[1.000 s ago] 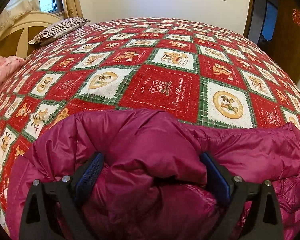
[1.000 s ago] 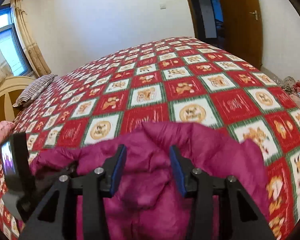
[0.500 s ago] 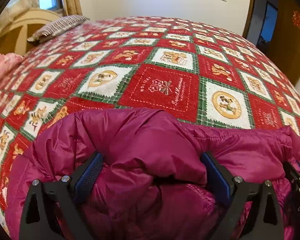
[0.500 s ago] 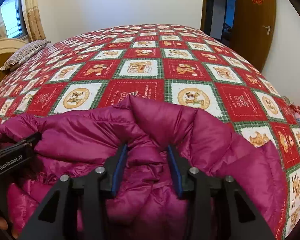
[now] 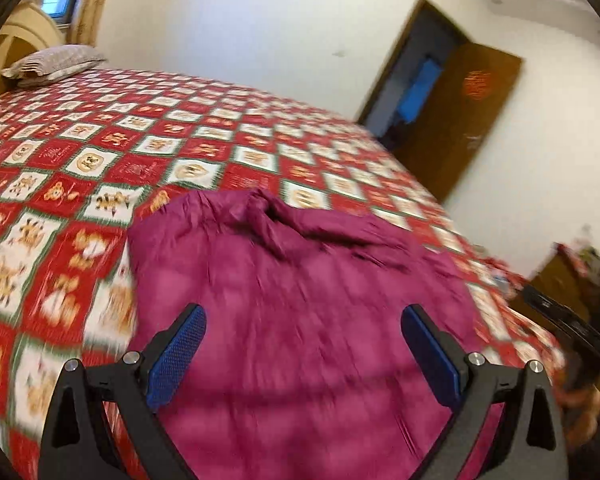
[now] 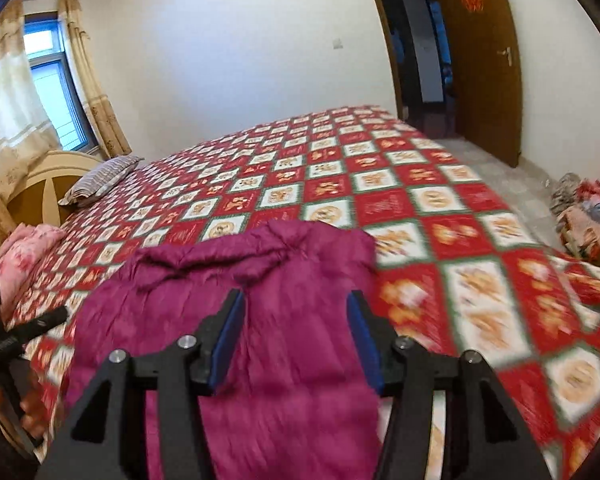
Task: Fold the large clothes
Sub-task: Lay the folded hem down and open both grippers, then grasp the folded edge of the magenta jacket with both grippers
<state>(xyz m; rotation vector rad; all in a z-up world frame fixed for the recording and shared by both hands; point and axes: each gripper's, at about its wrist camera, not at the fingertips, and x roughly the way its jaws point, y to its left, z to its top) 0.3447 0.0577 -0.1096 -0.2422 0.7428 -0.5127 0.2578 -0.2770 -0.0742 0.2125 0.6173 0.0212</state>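
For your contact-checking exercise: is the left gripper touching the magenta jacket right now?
Cannot tell. In the left wrist view the left gripper, jaws open wide, hangs above the magenta jacket, but motion blur hides any gap.

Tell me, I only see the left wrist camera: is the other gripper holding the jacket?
Observer: No. The right gripper is open over the jacket, jaws apart, with nothing pinched.
Operator: Is there stuff on the floor?
Observer: Yes. A heap of clothes lies on the floor beside the bed, on the door side.
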